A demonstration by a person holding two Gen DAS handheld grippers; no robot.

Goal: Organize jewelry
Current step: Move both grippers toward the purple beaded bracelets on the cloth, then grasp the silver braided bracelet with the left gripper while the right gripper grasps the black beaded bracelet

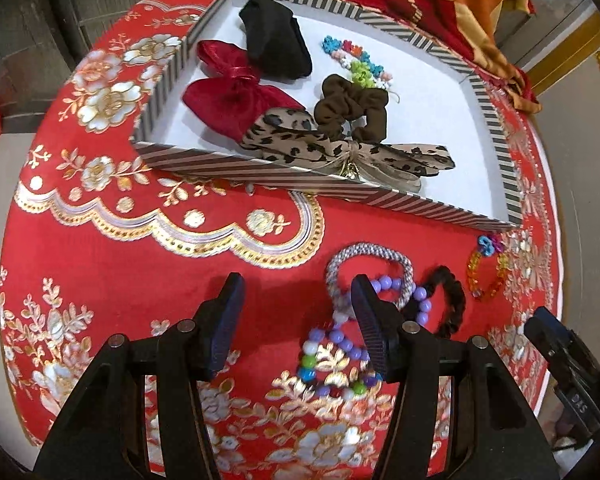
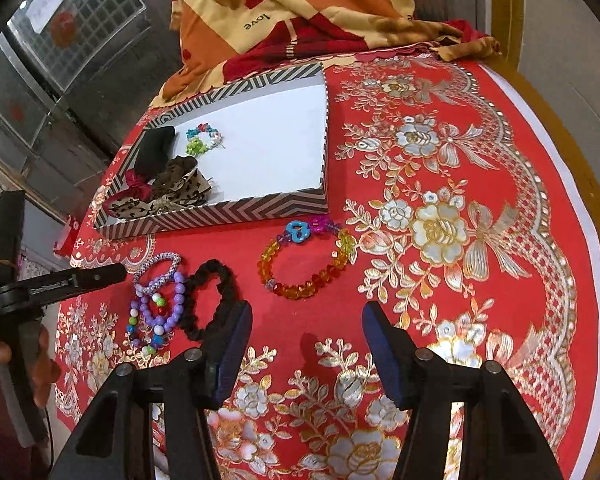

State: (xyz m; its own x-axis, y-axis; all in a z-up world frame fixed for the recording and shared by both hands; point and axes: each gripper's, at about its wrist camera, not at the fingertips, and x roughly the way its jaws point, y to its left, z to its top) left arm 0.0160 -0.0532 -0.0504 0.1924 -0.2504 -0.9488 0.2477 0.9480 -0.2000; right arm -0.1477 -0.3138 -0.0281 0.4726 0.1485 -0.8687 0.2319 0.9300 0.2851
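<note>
Bracelets (image 1: 352, 344) lie loose on the cloth (image 1: 140, 280) near the striped tray (image 1: 260, 184), which holds bows and scrunchies. Both grippers, left (image 1: 298, 304) and right (image 2: 307, 334), hover spread and empty. Best to pinch one band only, clear of its tangled neighbours.

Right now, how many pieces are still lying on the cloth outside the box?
4, though the pile may hide more: a grey woven band, purple bead bracelet, black scrunchie clustered together, and an orange bead bracelet alone near the striped box.
</note>
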